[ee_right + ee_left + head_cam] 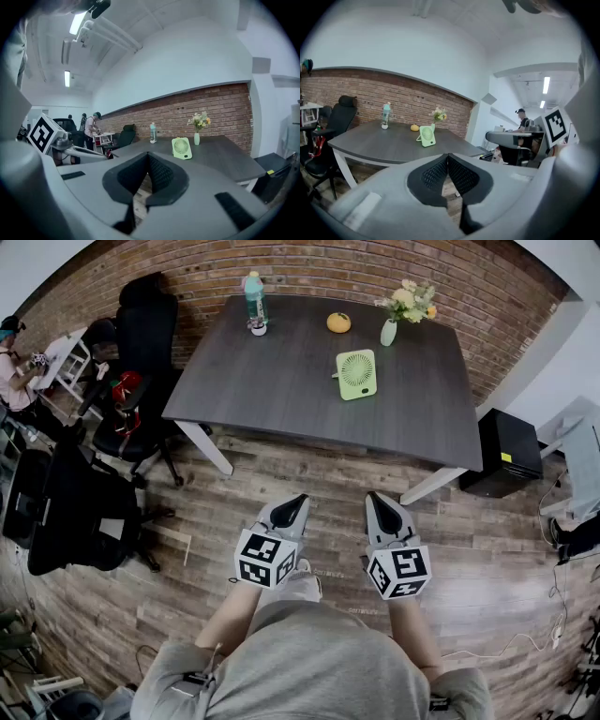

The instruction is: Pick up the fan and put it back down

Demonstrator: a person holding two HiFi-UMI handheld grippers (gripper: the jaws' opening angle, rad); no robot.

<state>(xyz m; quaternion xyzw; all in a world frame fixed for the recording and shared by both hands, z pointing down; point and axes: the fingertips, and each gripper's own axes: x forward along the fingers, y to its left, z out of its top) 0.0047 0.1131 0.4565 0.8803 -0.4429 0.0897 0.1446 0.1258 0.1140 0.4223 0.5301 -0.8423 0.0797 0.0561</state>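
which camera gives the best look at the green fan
The head view: the fan stands whole and sharp on the table, grille visible. The right gripper view shows it front-on but less sharp; the left gripper view shows it small, at an angle.

1. You hold two grippers, the left gripper [296,500] and the right gripper [376,497], each bearing one marker cube [265,558]
2. One dark table [281,381] stands ahead of you
3. On it you can count one green fan [356,374], one bottle [254,296], one small white cup [258,329], one orange round fruit [338,322] and one vase [388,332] of flowers
4. To your left you see two black office chairs [145,324], the second nearer you [66,512]
5. To your right sits one black box [506,454]
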